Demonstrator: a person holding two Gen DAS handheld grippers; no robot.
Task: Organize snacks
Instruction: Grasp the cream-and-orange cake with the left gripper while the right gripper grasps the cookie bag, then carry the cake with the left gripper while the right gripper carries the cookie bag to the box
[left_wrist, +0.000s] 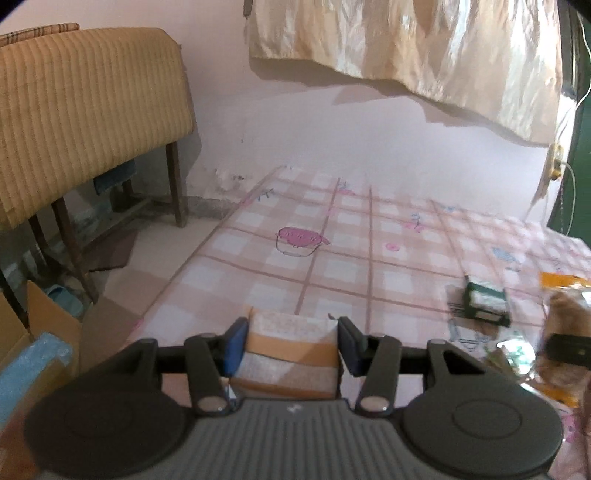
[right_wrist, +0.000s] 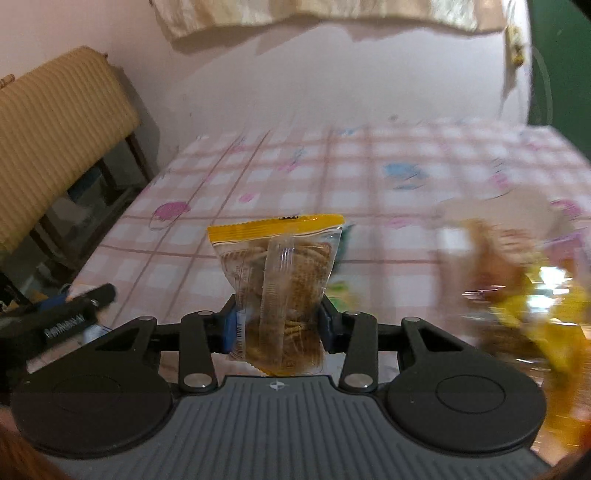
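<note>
While the big checked tabletop (left_wrist: 295, 266) is lying under everything, two snacks are being carried above it, so the step in hand looks like the pick-up part of sorting the snacks.

The loose pile of snack bags (right_wrist: 517, 295) is sitting on the right side of the tabletop, and it is too blurry to count. A small dark green packet (left_wrist: 485, 302) is lying flat near that pile.

The right hand-held gripper (right_wrist: 277, 325) is pinching a clear cookie bag (right_wrist: 277, 273) with a yellow top. The bag is standing up between the blue pads, with its top sticking out past the tips, and both pads are pressing on its sides.

The left hand-held gripper (left_wrist: 291, 350) is pinching a small tan and white snack pack (left_wrist: 291, 354). The pack is sitting right between its two pads, touching both, and it is filling the gap.

The next move probably calls for carrying each snack to the spot where its kind belongs and setting it down softly. No box or tray for the snacks is showing on the tabletop, so I cannot tell where that spot is. The cookie bag is thin and crinkly, so a hard squeeze could be breaking the cookies inside.
</note>
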